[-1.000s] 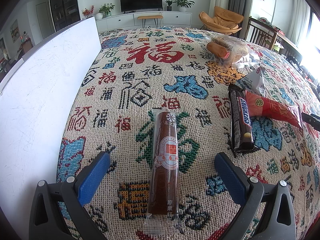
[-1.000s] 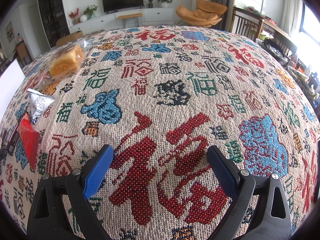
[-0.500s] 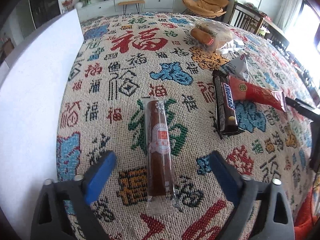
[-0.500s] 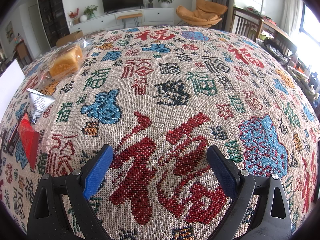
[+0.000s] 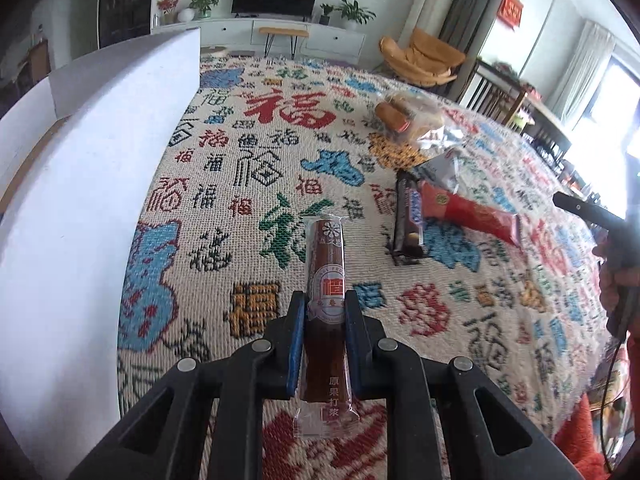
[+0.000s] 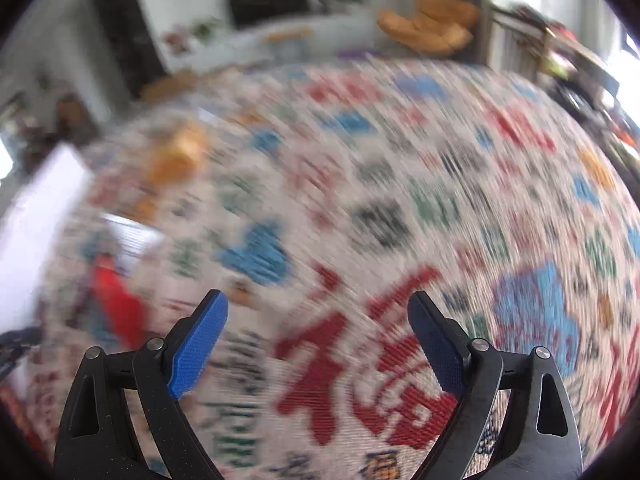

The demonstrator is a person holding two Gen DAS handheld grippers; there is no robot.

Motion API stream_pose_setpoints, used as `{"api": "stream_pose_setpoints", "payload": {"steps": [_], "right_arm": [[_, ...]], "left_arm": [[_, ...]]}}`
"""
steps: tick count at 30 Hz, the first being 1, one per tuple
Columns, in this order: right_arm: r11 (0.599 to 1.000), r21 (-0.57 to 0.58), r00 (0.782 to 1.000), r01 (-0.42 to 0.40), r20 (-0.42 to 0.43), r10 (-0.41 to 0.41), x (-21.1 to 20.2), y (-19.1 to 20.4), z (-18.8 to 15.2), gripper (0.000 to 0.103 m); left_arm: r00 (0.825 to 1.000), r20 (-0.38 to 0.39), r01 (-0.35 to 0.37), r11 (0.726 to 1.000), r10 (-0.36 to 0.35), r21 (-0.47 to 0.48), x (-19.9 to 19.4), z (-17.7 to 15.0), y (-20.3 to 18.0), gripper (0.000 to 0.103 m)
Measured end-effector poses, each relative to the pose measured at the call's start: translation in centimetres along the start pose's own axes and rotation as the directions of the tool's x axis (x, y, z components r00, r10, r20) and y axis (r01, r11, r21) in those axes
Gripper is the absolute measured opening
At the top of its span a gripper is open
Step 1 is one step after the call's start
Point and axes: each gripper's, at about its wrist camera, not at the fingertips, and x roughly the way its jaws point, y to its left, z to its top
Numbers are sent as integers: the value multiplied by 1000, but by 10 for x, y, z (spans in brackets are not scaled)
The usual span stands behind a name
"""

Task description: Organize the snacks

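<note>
Left gripper point(image 5: 324, 308), wide open a second ago, is closing on the long brown clear-wrapped snack stick point(image 5: 326, 312), so pickup is starting; right gripper point(image 6: 318, 344) is hanging open, empty.

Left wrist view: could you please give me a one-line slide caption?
Left gripper closing on a brown wrapped snack stick above the patterned tablecloth.
</note>
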Motion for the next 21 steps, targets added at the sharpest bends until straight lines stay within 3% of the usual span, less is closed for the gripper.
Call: {"api": "stream_pose_setpoints", "payload": {"steps": [2, 4, 7, 9, 10, 11, 12, 13, 16, 21], "right_arm": [[972, -210, 994, -108, -17, 107, -17, 45, 14, 95], [913, -363, 981, -185, -125, 149, -12, 95, 19, 94], [824, -523, 964, -218, -249, 96, 21, 160, 14, 92], [800, -568, 955, -194, -294, 23, 49, 187, 10, 92], [799, -570, 947, -192, -323, -2, 61, 191, 8, 91], [802, -566, 933, -191, -360, -31, 73, 192, 6, 78], [805, -561, 917, -191, -394, -57, 83, 193, 3, 56], [816, -542, 893, -202, -444, -74, 90, 191, 2, 19], [864, -467, 897, -188, -440, -43, 79, 178, 7, 16], [948, -214, 896, -235, -425, 126, 33, 146, 24, 15]], "left_arm": [[999, 24, 30, 999, -30, -17, -7, -2, -5, 18], [998, 35, 57, 998, -56, -20, -9, -1, -13, 18], [997, 40, 69, 998, -69, 1, -19, -4, -25, 18], [995, 45, 86, 996, -86, -2, -29, -8, -24, 18], [994, 47, 94, 996, -93, -9, -34, -11, -22, 18], [993, 52, 103, 994, -102, -20, -41, -15, -19, 18], [992, 58, 110, 993, -108, -32, -48, -18, -15, 18], [992, 64, 114, 993, -111, -42, -52, -21, -12, 18], [984, 102, 158, 983, -148, -97, -67, -27, 0, 18], [953, 197, 263, 949, -228, -176, -97, -22, 14, 18]]}}
